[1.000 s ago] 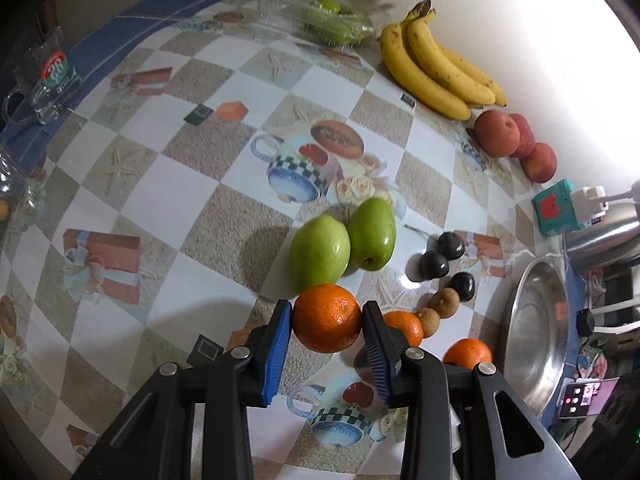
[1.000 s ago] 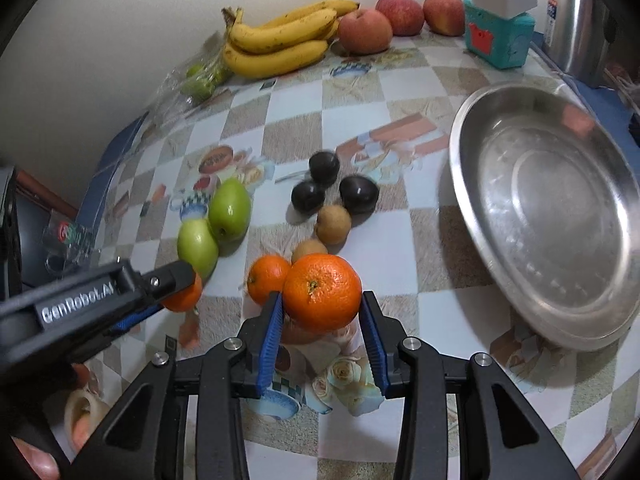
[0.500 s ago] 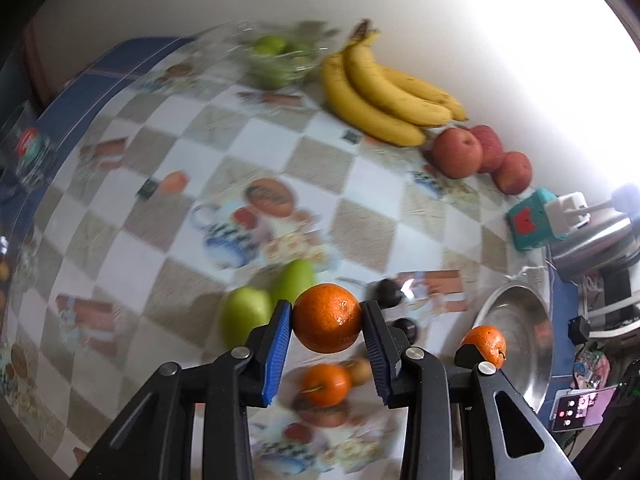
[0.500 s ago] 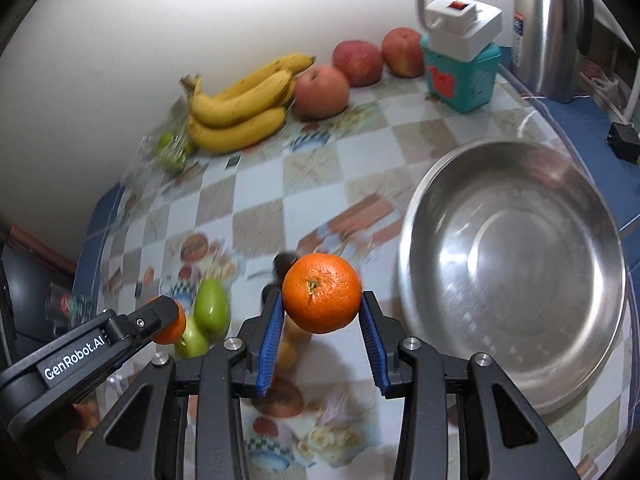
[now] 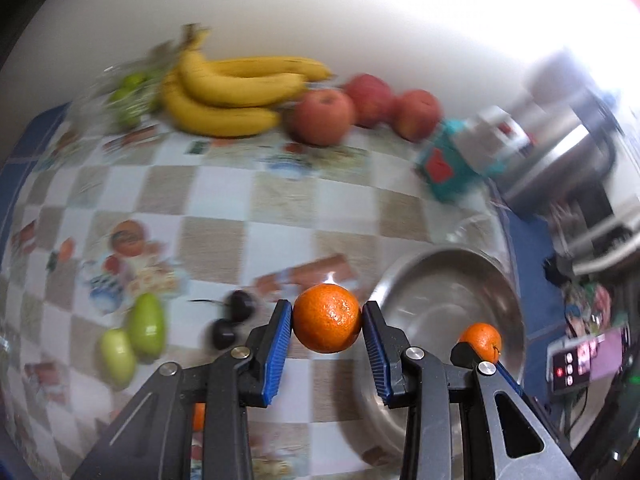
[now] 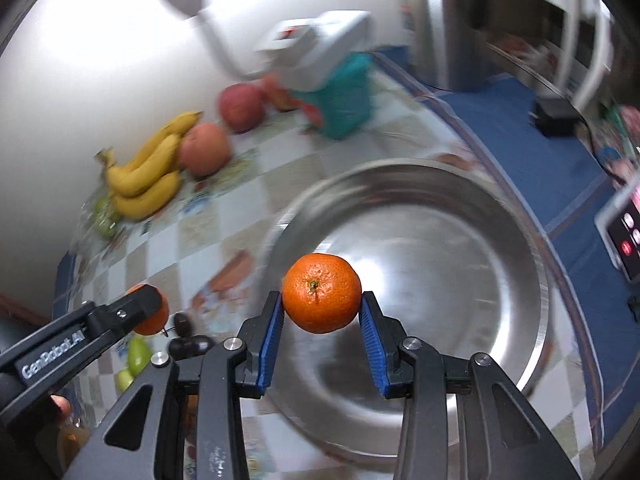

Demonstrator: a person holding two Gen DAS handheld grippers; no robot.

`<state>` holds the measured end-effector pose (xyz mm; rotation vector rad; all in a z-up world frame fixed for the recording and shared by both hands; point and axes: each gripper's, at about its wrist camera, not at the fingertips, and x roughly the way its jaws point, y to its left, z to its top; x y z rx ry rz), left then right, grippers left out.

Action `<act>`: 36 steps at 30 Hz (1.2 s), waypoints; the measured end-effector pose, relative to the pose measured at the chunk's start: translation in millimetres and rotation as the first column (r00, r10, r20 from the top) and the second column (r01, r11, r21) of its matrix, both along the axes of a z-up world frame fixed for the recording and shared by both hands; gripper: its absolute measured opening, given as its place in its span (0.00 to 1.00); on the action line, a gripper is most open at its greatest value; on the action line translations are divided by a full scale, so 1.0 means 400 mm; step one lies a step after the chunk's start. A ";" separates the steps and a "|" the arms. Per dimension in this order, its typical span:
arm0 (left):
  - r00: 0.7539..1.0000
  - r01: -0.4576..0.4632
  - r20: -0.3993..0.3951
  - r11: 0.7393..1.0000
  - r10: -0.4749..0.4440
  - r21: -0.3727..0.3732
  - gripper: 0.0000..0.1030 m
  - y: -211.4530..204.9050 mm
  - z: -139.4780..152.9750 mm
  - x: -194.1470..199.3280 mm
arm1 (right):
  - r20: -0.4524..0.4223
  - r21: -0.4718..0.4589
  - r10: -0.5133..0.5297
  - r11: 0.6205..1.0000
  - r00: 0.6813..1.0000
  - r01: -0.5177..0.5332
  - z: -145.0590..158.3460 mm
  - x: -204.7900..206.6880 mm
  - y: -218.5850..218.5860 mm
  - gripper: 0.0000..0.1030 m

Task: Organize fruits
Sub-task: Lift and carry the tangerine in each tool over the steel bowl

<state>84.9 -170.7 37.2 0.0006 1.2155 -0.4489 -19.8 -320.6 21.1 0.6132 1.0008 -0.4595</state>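
My left gripper (image 5: 327, 324) is shut on an orange (image 5: 327, 319) and holds it in the air just left of the steel bowl (image 5: 472, 280). My right gripper (image 6: 321, 314) is shut on a second orange (image 6: 321, 292) and holds it above the steel bowl (image 6: 480, 216). The right gripper's orange (image 5: 482, 340) also shows over the bowl in the left wrist view. The left gripper's orange (image 6: 150, 318) shows at the left in the right wrist view. Two green fruits (image 5: 136, 336) and dark plums (image 5: 234, 316) lie on the checked tablecloth.
Bananas (image 5: 232, 92) and three red apples (image 5: 324, 116) lie along the back wall, with a bag of green fruit (image 5: 132, 96) to their left. A teal box (image 5: 448, 168), a steel kettle (image 5: 560, 160) and a phone (image 6: 626, 236) stand right of the bowl.
Both grippers have lifted their oranges off the table and carried them right, toward the steel bowl. The right one is now over the bowl.
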 end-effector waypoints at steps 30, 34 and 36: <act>0.975 0.214 -0.074 0.976 -0.210 0.049 0.38 -0.168 -0.155 -0.087 | -0.167 0.011 -0.184 0.982 0.969 0.189 -0.124 -0.093 -0.114 0.40; 0.976 0.209 -0.078 0.977 -0.205 0.045 0.39 -0.166 -0.155 -0.087 | -0.173 0.010 -0.183 0.982 0.968 0.188 -0.126 -0.092 -0.113 0.40; 0.976 0.205 -0.084 0.978 -0.201 0.040 0.39 -0.166 -0.155 -0.085 | -0.176 0.010 -0.183 0.982 0.967 0.188 -0.125 -0.093 -0.112 0.40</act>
